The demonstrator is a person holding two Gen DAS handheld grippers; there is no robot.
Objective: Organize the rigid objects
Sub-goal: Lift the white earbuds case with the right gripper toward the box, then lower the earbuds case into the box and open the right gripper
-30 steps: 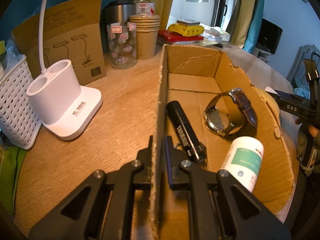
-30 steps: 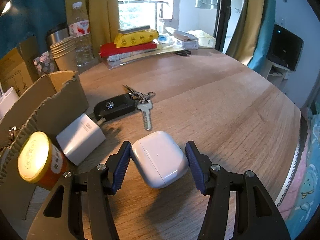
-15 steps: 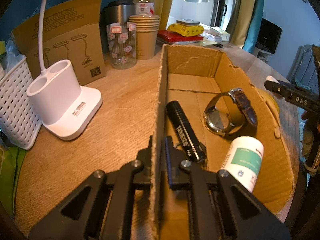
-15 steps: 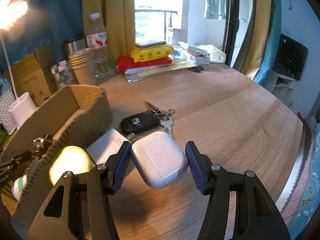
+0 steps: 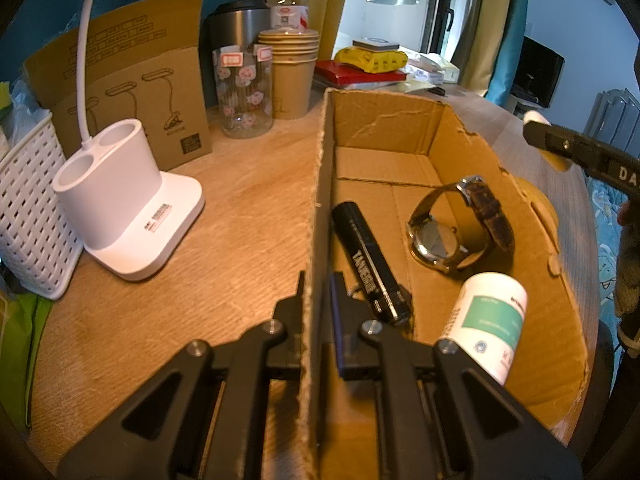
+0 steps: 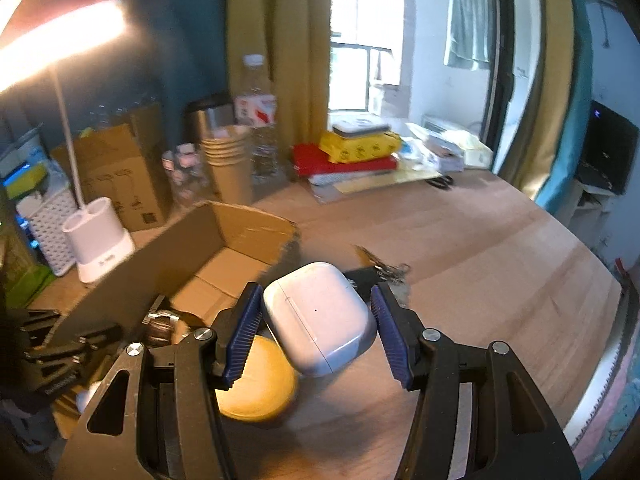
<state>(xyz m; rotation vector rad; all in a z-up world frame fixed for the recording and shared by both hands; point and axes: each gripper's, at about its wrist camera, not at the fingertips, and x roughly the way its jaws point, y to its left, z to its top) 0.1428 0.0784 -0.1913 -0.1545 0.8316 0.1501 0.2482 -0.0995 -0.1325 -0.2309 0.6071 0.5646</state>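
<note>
An open cardboard box [image 5: 532, 240] lies on the wooden table. Inside are a black flashlight [image 5: 368, 258], a wristwatch [image 5: 456, 228] and a white bottle with a green label [image 5: 488, 320]. My left gripper [image 5: 318, 300] is shut on the box's left wall. My right gripper [image 6: 316, 320] is shut on a white earbuds case [image 6: 320, 316] and holds it in the air above the box's right edge. The box also shows in the right wrist view [image 6: 240, 240]. A yellow-lidded jar [image 6: 256, 384] stands just below the case. The right gripper's tip [image 5: 568, 148] shows in the left wrist view.
A white lamp base [image 5: 120, 208], a white basket [image 5: 28, 208], a cardboard lamp box [image 5: 132, 80], a patterned jar [image 5: 244, 92] and paper cups [image 5: 290, 72] stand left of and behind the box. Keys [image 6: 384, 266] lie on the table right of the box.
My right gripper has risen with the earbuds case and moved left, from table level to above the box's right edge. The left gripper and the box have not moved.
</note>
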